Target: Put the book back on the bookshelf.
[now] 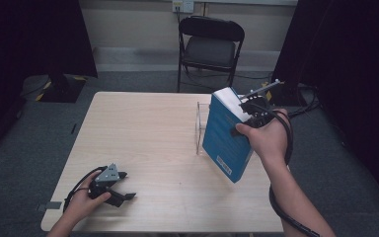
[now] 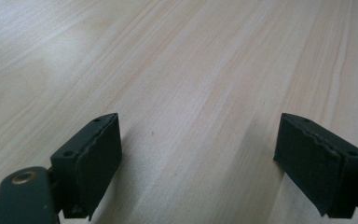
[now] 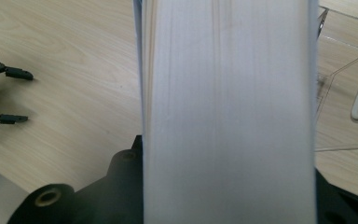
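Left gripper fingers wide on pale woodgrain table; right gripper clamps thick blue-covered book, tilted.

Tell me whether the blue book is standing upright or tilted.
Tilted. The blue book hangs in the right gripper, its lower corner toward the table, beside the clear stand.

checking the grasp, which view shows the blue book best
The high view: the blue book shows whole, cover and page edge, tilted in the right gripper. The right gripper view has just its white page edge up close. The left gripper view looks at bare table.
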Demonstrator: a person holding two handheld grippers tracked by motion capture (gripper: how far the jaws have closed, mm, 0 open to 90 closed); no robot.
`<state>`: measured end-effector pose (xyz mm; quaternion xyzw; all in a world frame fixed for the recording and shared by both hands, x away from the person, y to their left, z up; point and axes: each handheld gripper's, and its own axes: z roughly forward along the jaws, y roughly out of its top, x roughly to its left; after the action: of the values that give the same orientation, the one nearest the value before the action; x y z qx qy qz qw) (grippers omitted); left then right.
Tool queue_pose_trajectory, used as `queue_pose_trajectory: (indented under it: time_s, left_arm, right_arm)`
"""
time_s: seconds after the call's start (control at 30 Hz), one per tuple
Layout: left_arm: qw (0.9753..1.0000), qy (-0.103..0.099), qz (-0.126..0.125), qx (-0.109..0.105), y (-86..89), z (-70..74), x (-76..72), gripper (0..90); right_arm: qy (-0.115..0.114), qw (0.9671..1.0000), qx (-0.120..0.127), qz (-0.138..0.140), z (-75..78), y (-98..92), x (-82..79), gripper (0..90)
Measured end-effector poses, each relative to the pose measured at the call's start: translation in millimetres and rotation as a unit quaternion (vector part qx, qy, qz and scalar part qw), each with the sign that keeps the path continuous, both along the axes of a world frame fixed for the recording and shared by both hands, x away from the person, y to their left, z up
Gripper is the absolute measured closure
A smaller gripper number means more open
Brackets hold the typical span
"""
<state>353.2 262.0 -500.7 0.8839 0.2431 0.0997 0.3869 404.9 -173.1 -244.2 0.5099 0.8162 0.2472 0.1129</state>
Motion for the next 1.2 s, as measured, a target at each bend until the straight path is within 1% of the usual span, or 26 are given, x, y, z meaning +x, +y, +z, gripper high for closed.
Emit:
queue_pose_trajectory:
  time_s: [0.07, 0.1, 0.17, 0.23, 0.43, 0.77, 0.8, 1.1, 1.2]
  left_arm:
    - [1.0000, 0.000, 0.000, 0.000, 0.0, 0.0, 0.0, 14.3]
    - [1.0000, -0.001, 0.000, -0.004, -0.1, -0.5, 0.0, 14.3]
    - [1.0000, 0.000, 0.000, 0.000, 0.0, 0.1, 0.0, 14.3]
    - [1.0000, 0.000, 0.000, 0.000, 0.0, 0.0, 0.0, 14.3]
    - [1.0000, 0.000, 0.000, 0.000, 0.0, 0.0, 0.0, 14.3]
    - [1.0000, 0.000, 0.000, 0.000, 0.0, 0.0, 0.0, 14.3]
    - [1.0000, 0.000, 0.000, 0.000, 0.0, 0.0, 0.0, 14.3]
    - [1.0000, 0.000, 0.000, 0.000, 0.0, 0.0, 0.0, 14.3]
    - [1.0000, 0.000, 0.000, 0.000, 0.0, 0.0, 0.0, 14.3]
  right_arm:
    - [-0.001, 1.0000, -0.002, -0.001, 0.2, 1.5, 1.0, 61.8]
    - [0.000, 1.0000, -0.003, -0.004, 0.0, 2.3, 1.5, 61.8]
    - [-0.001, 1.0000, -0.006, -0.005, -0.2, 4.5, 2.3, 61.8]
    - [0.001, 1.0000, -0.006, -0.007, -0.5, 5.4, 3.9, 61.8]
    - [-0.003, 0.9998, -0.011, -0.015, -2.5, 11.4, 5.4, 61.8]
    - [-0.002, 0.9997, -0.006, -0.024, -6.0, 16.2, 10.3, 61.7]
    - [-0.001, 0.9996, -0.004, -0.028, -6.0, 16.3, 11.1, 61.7]
    - [-0.002, 0.9992, -0.006, -0.038, -7.8, 20.8, 16.2, 61.8]
    - [-0.001, 0.9990, -0.003, -0.044, -8.4, 21.2, 18.4, 61.7]
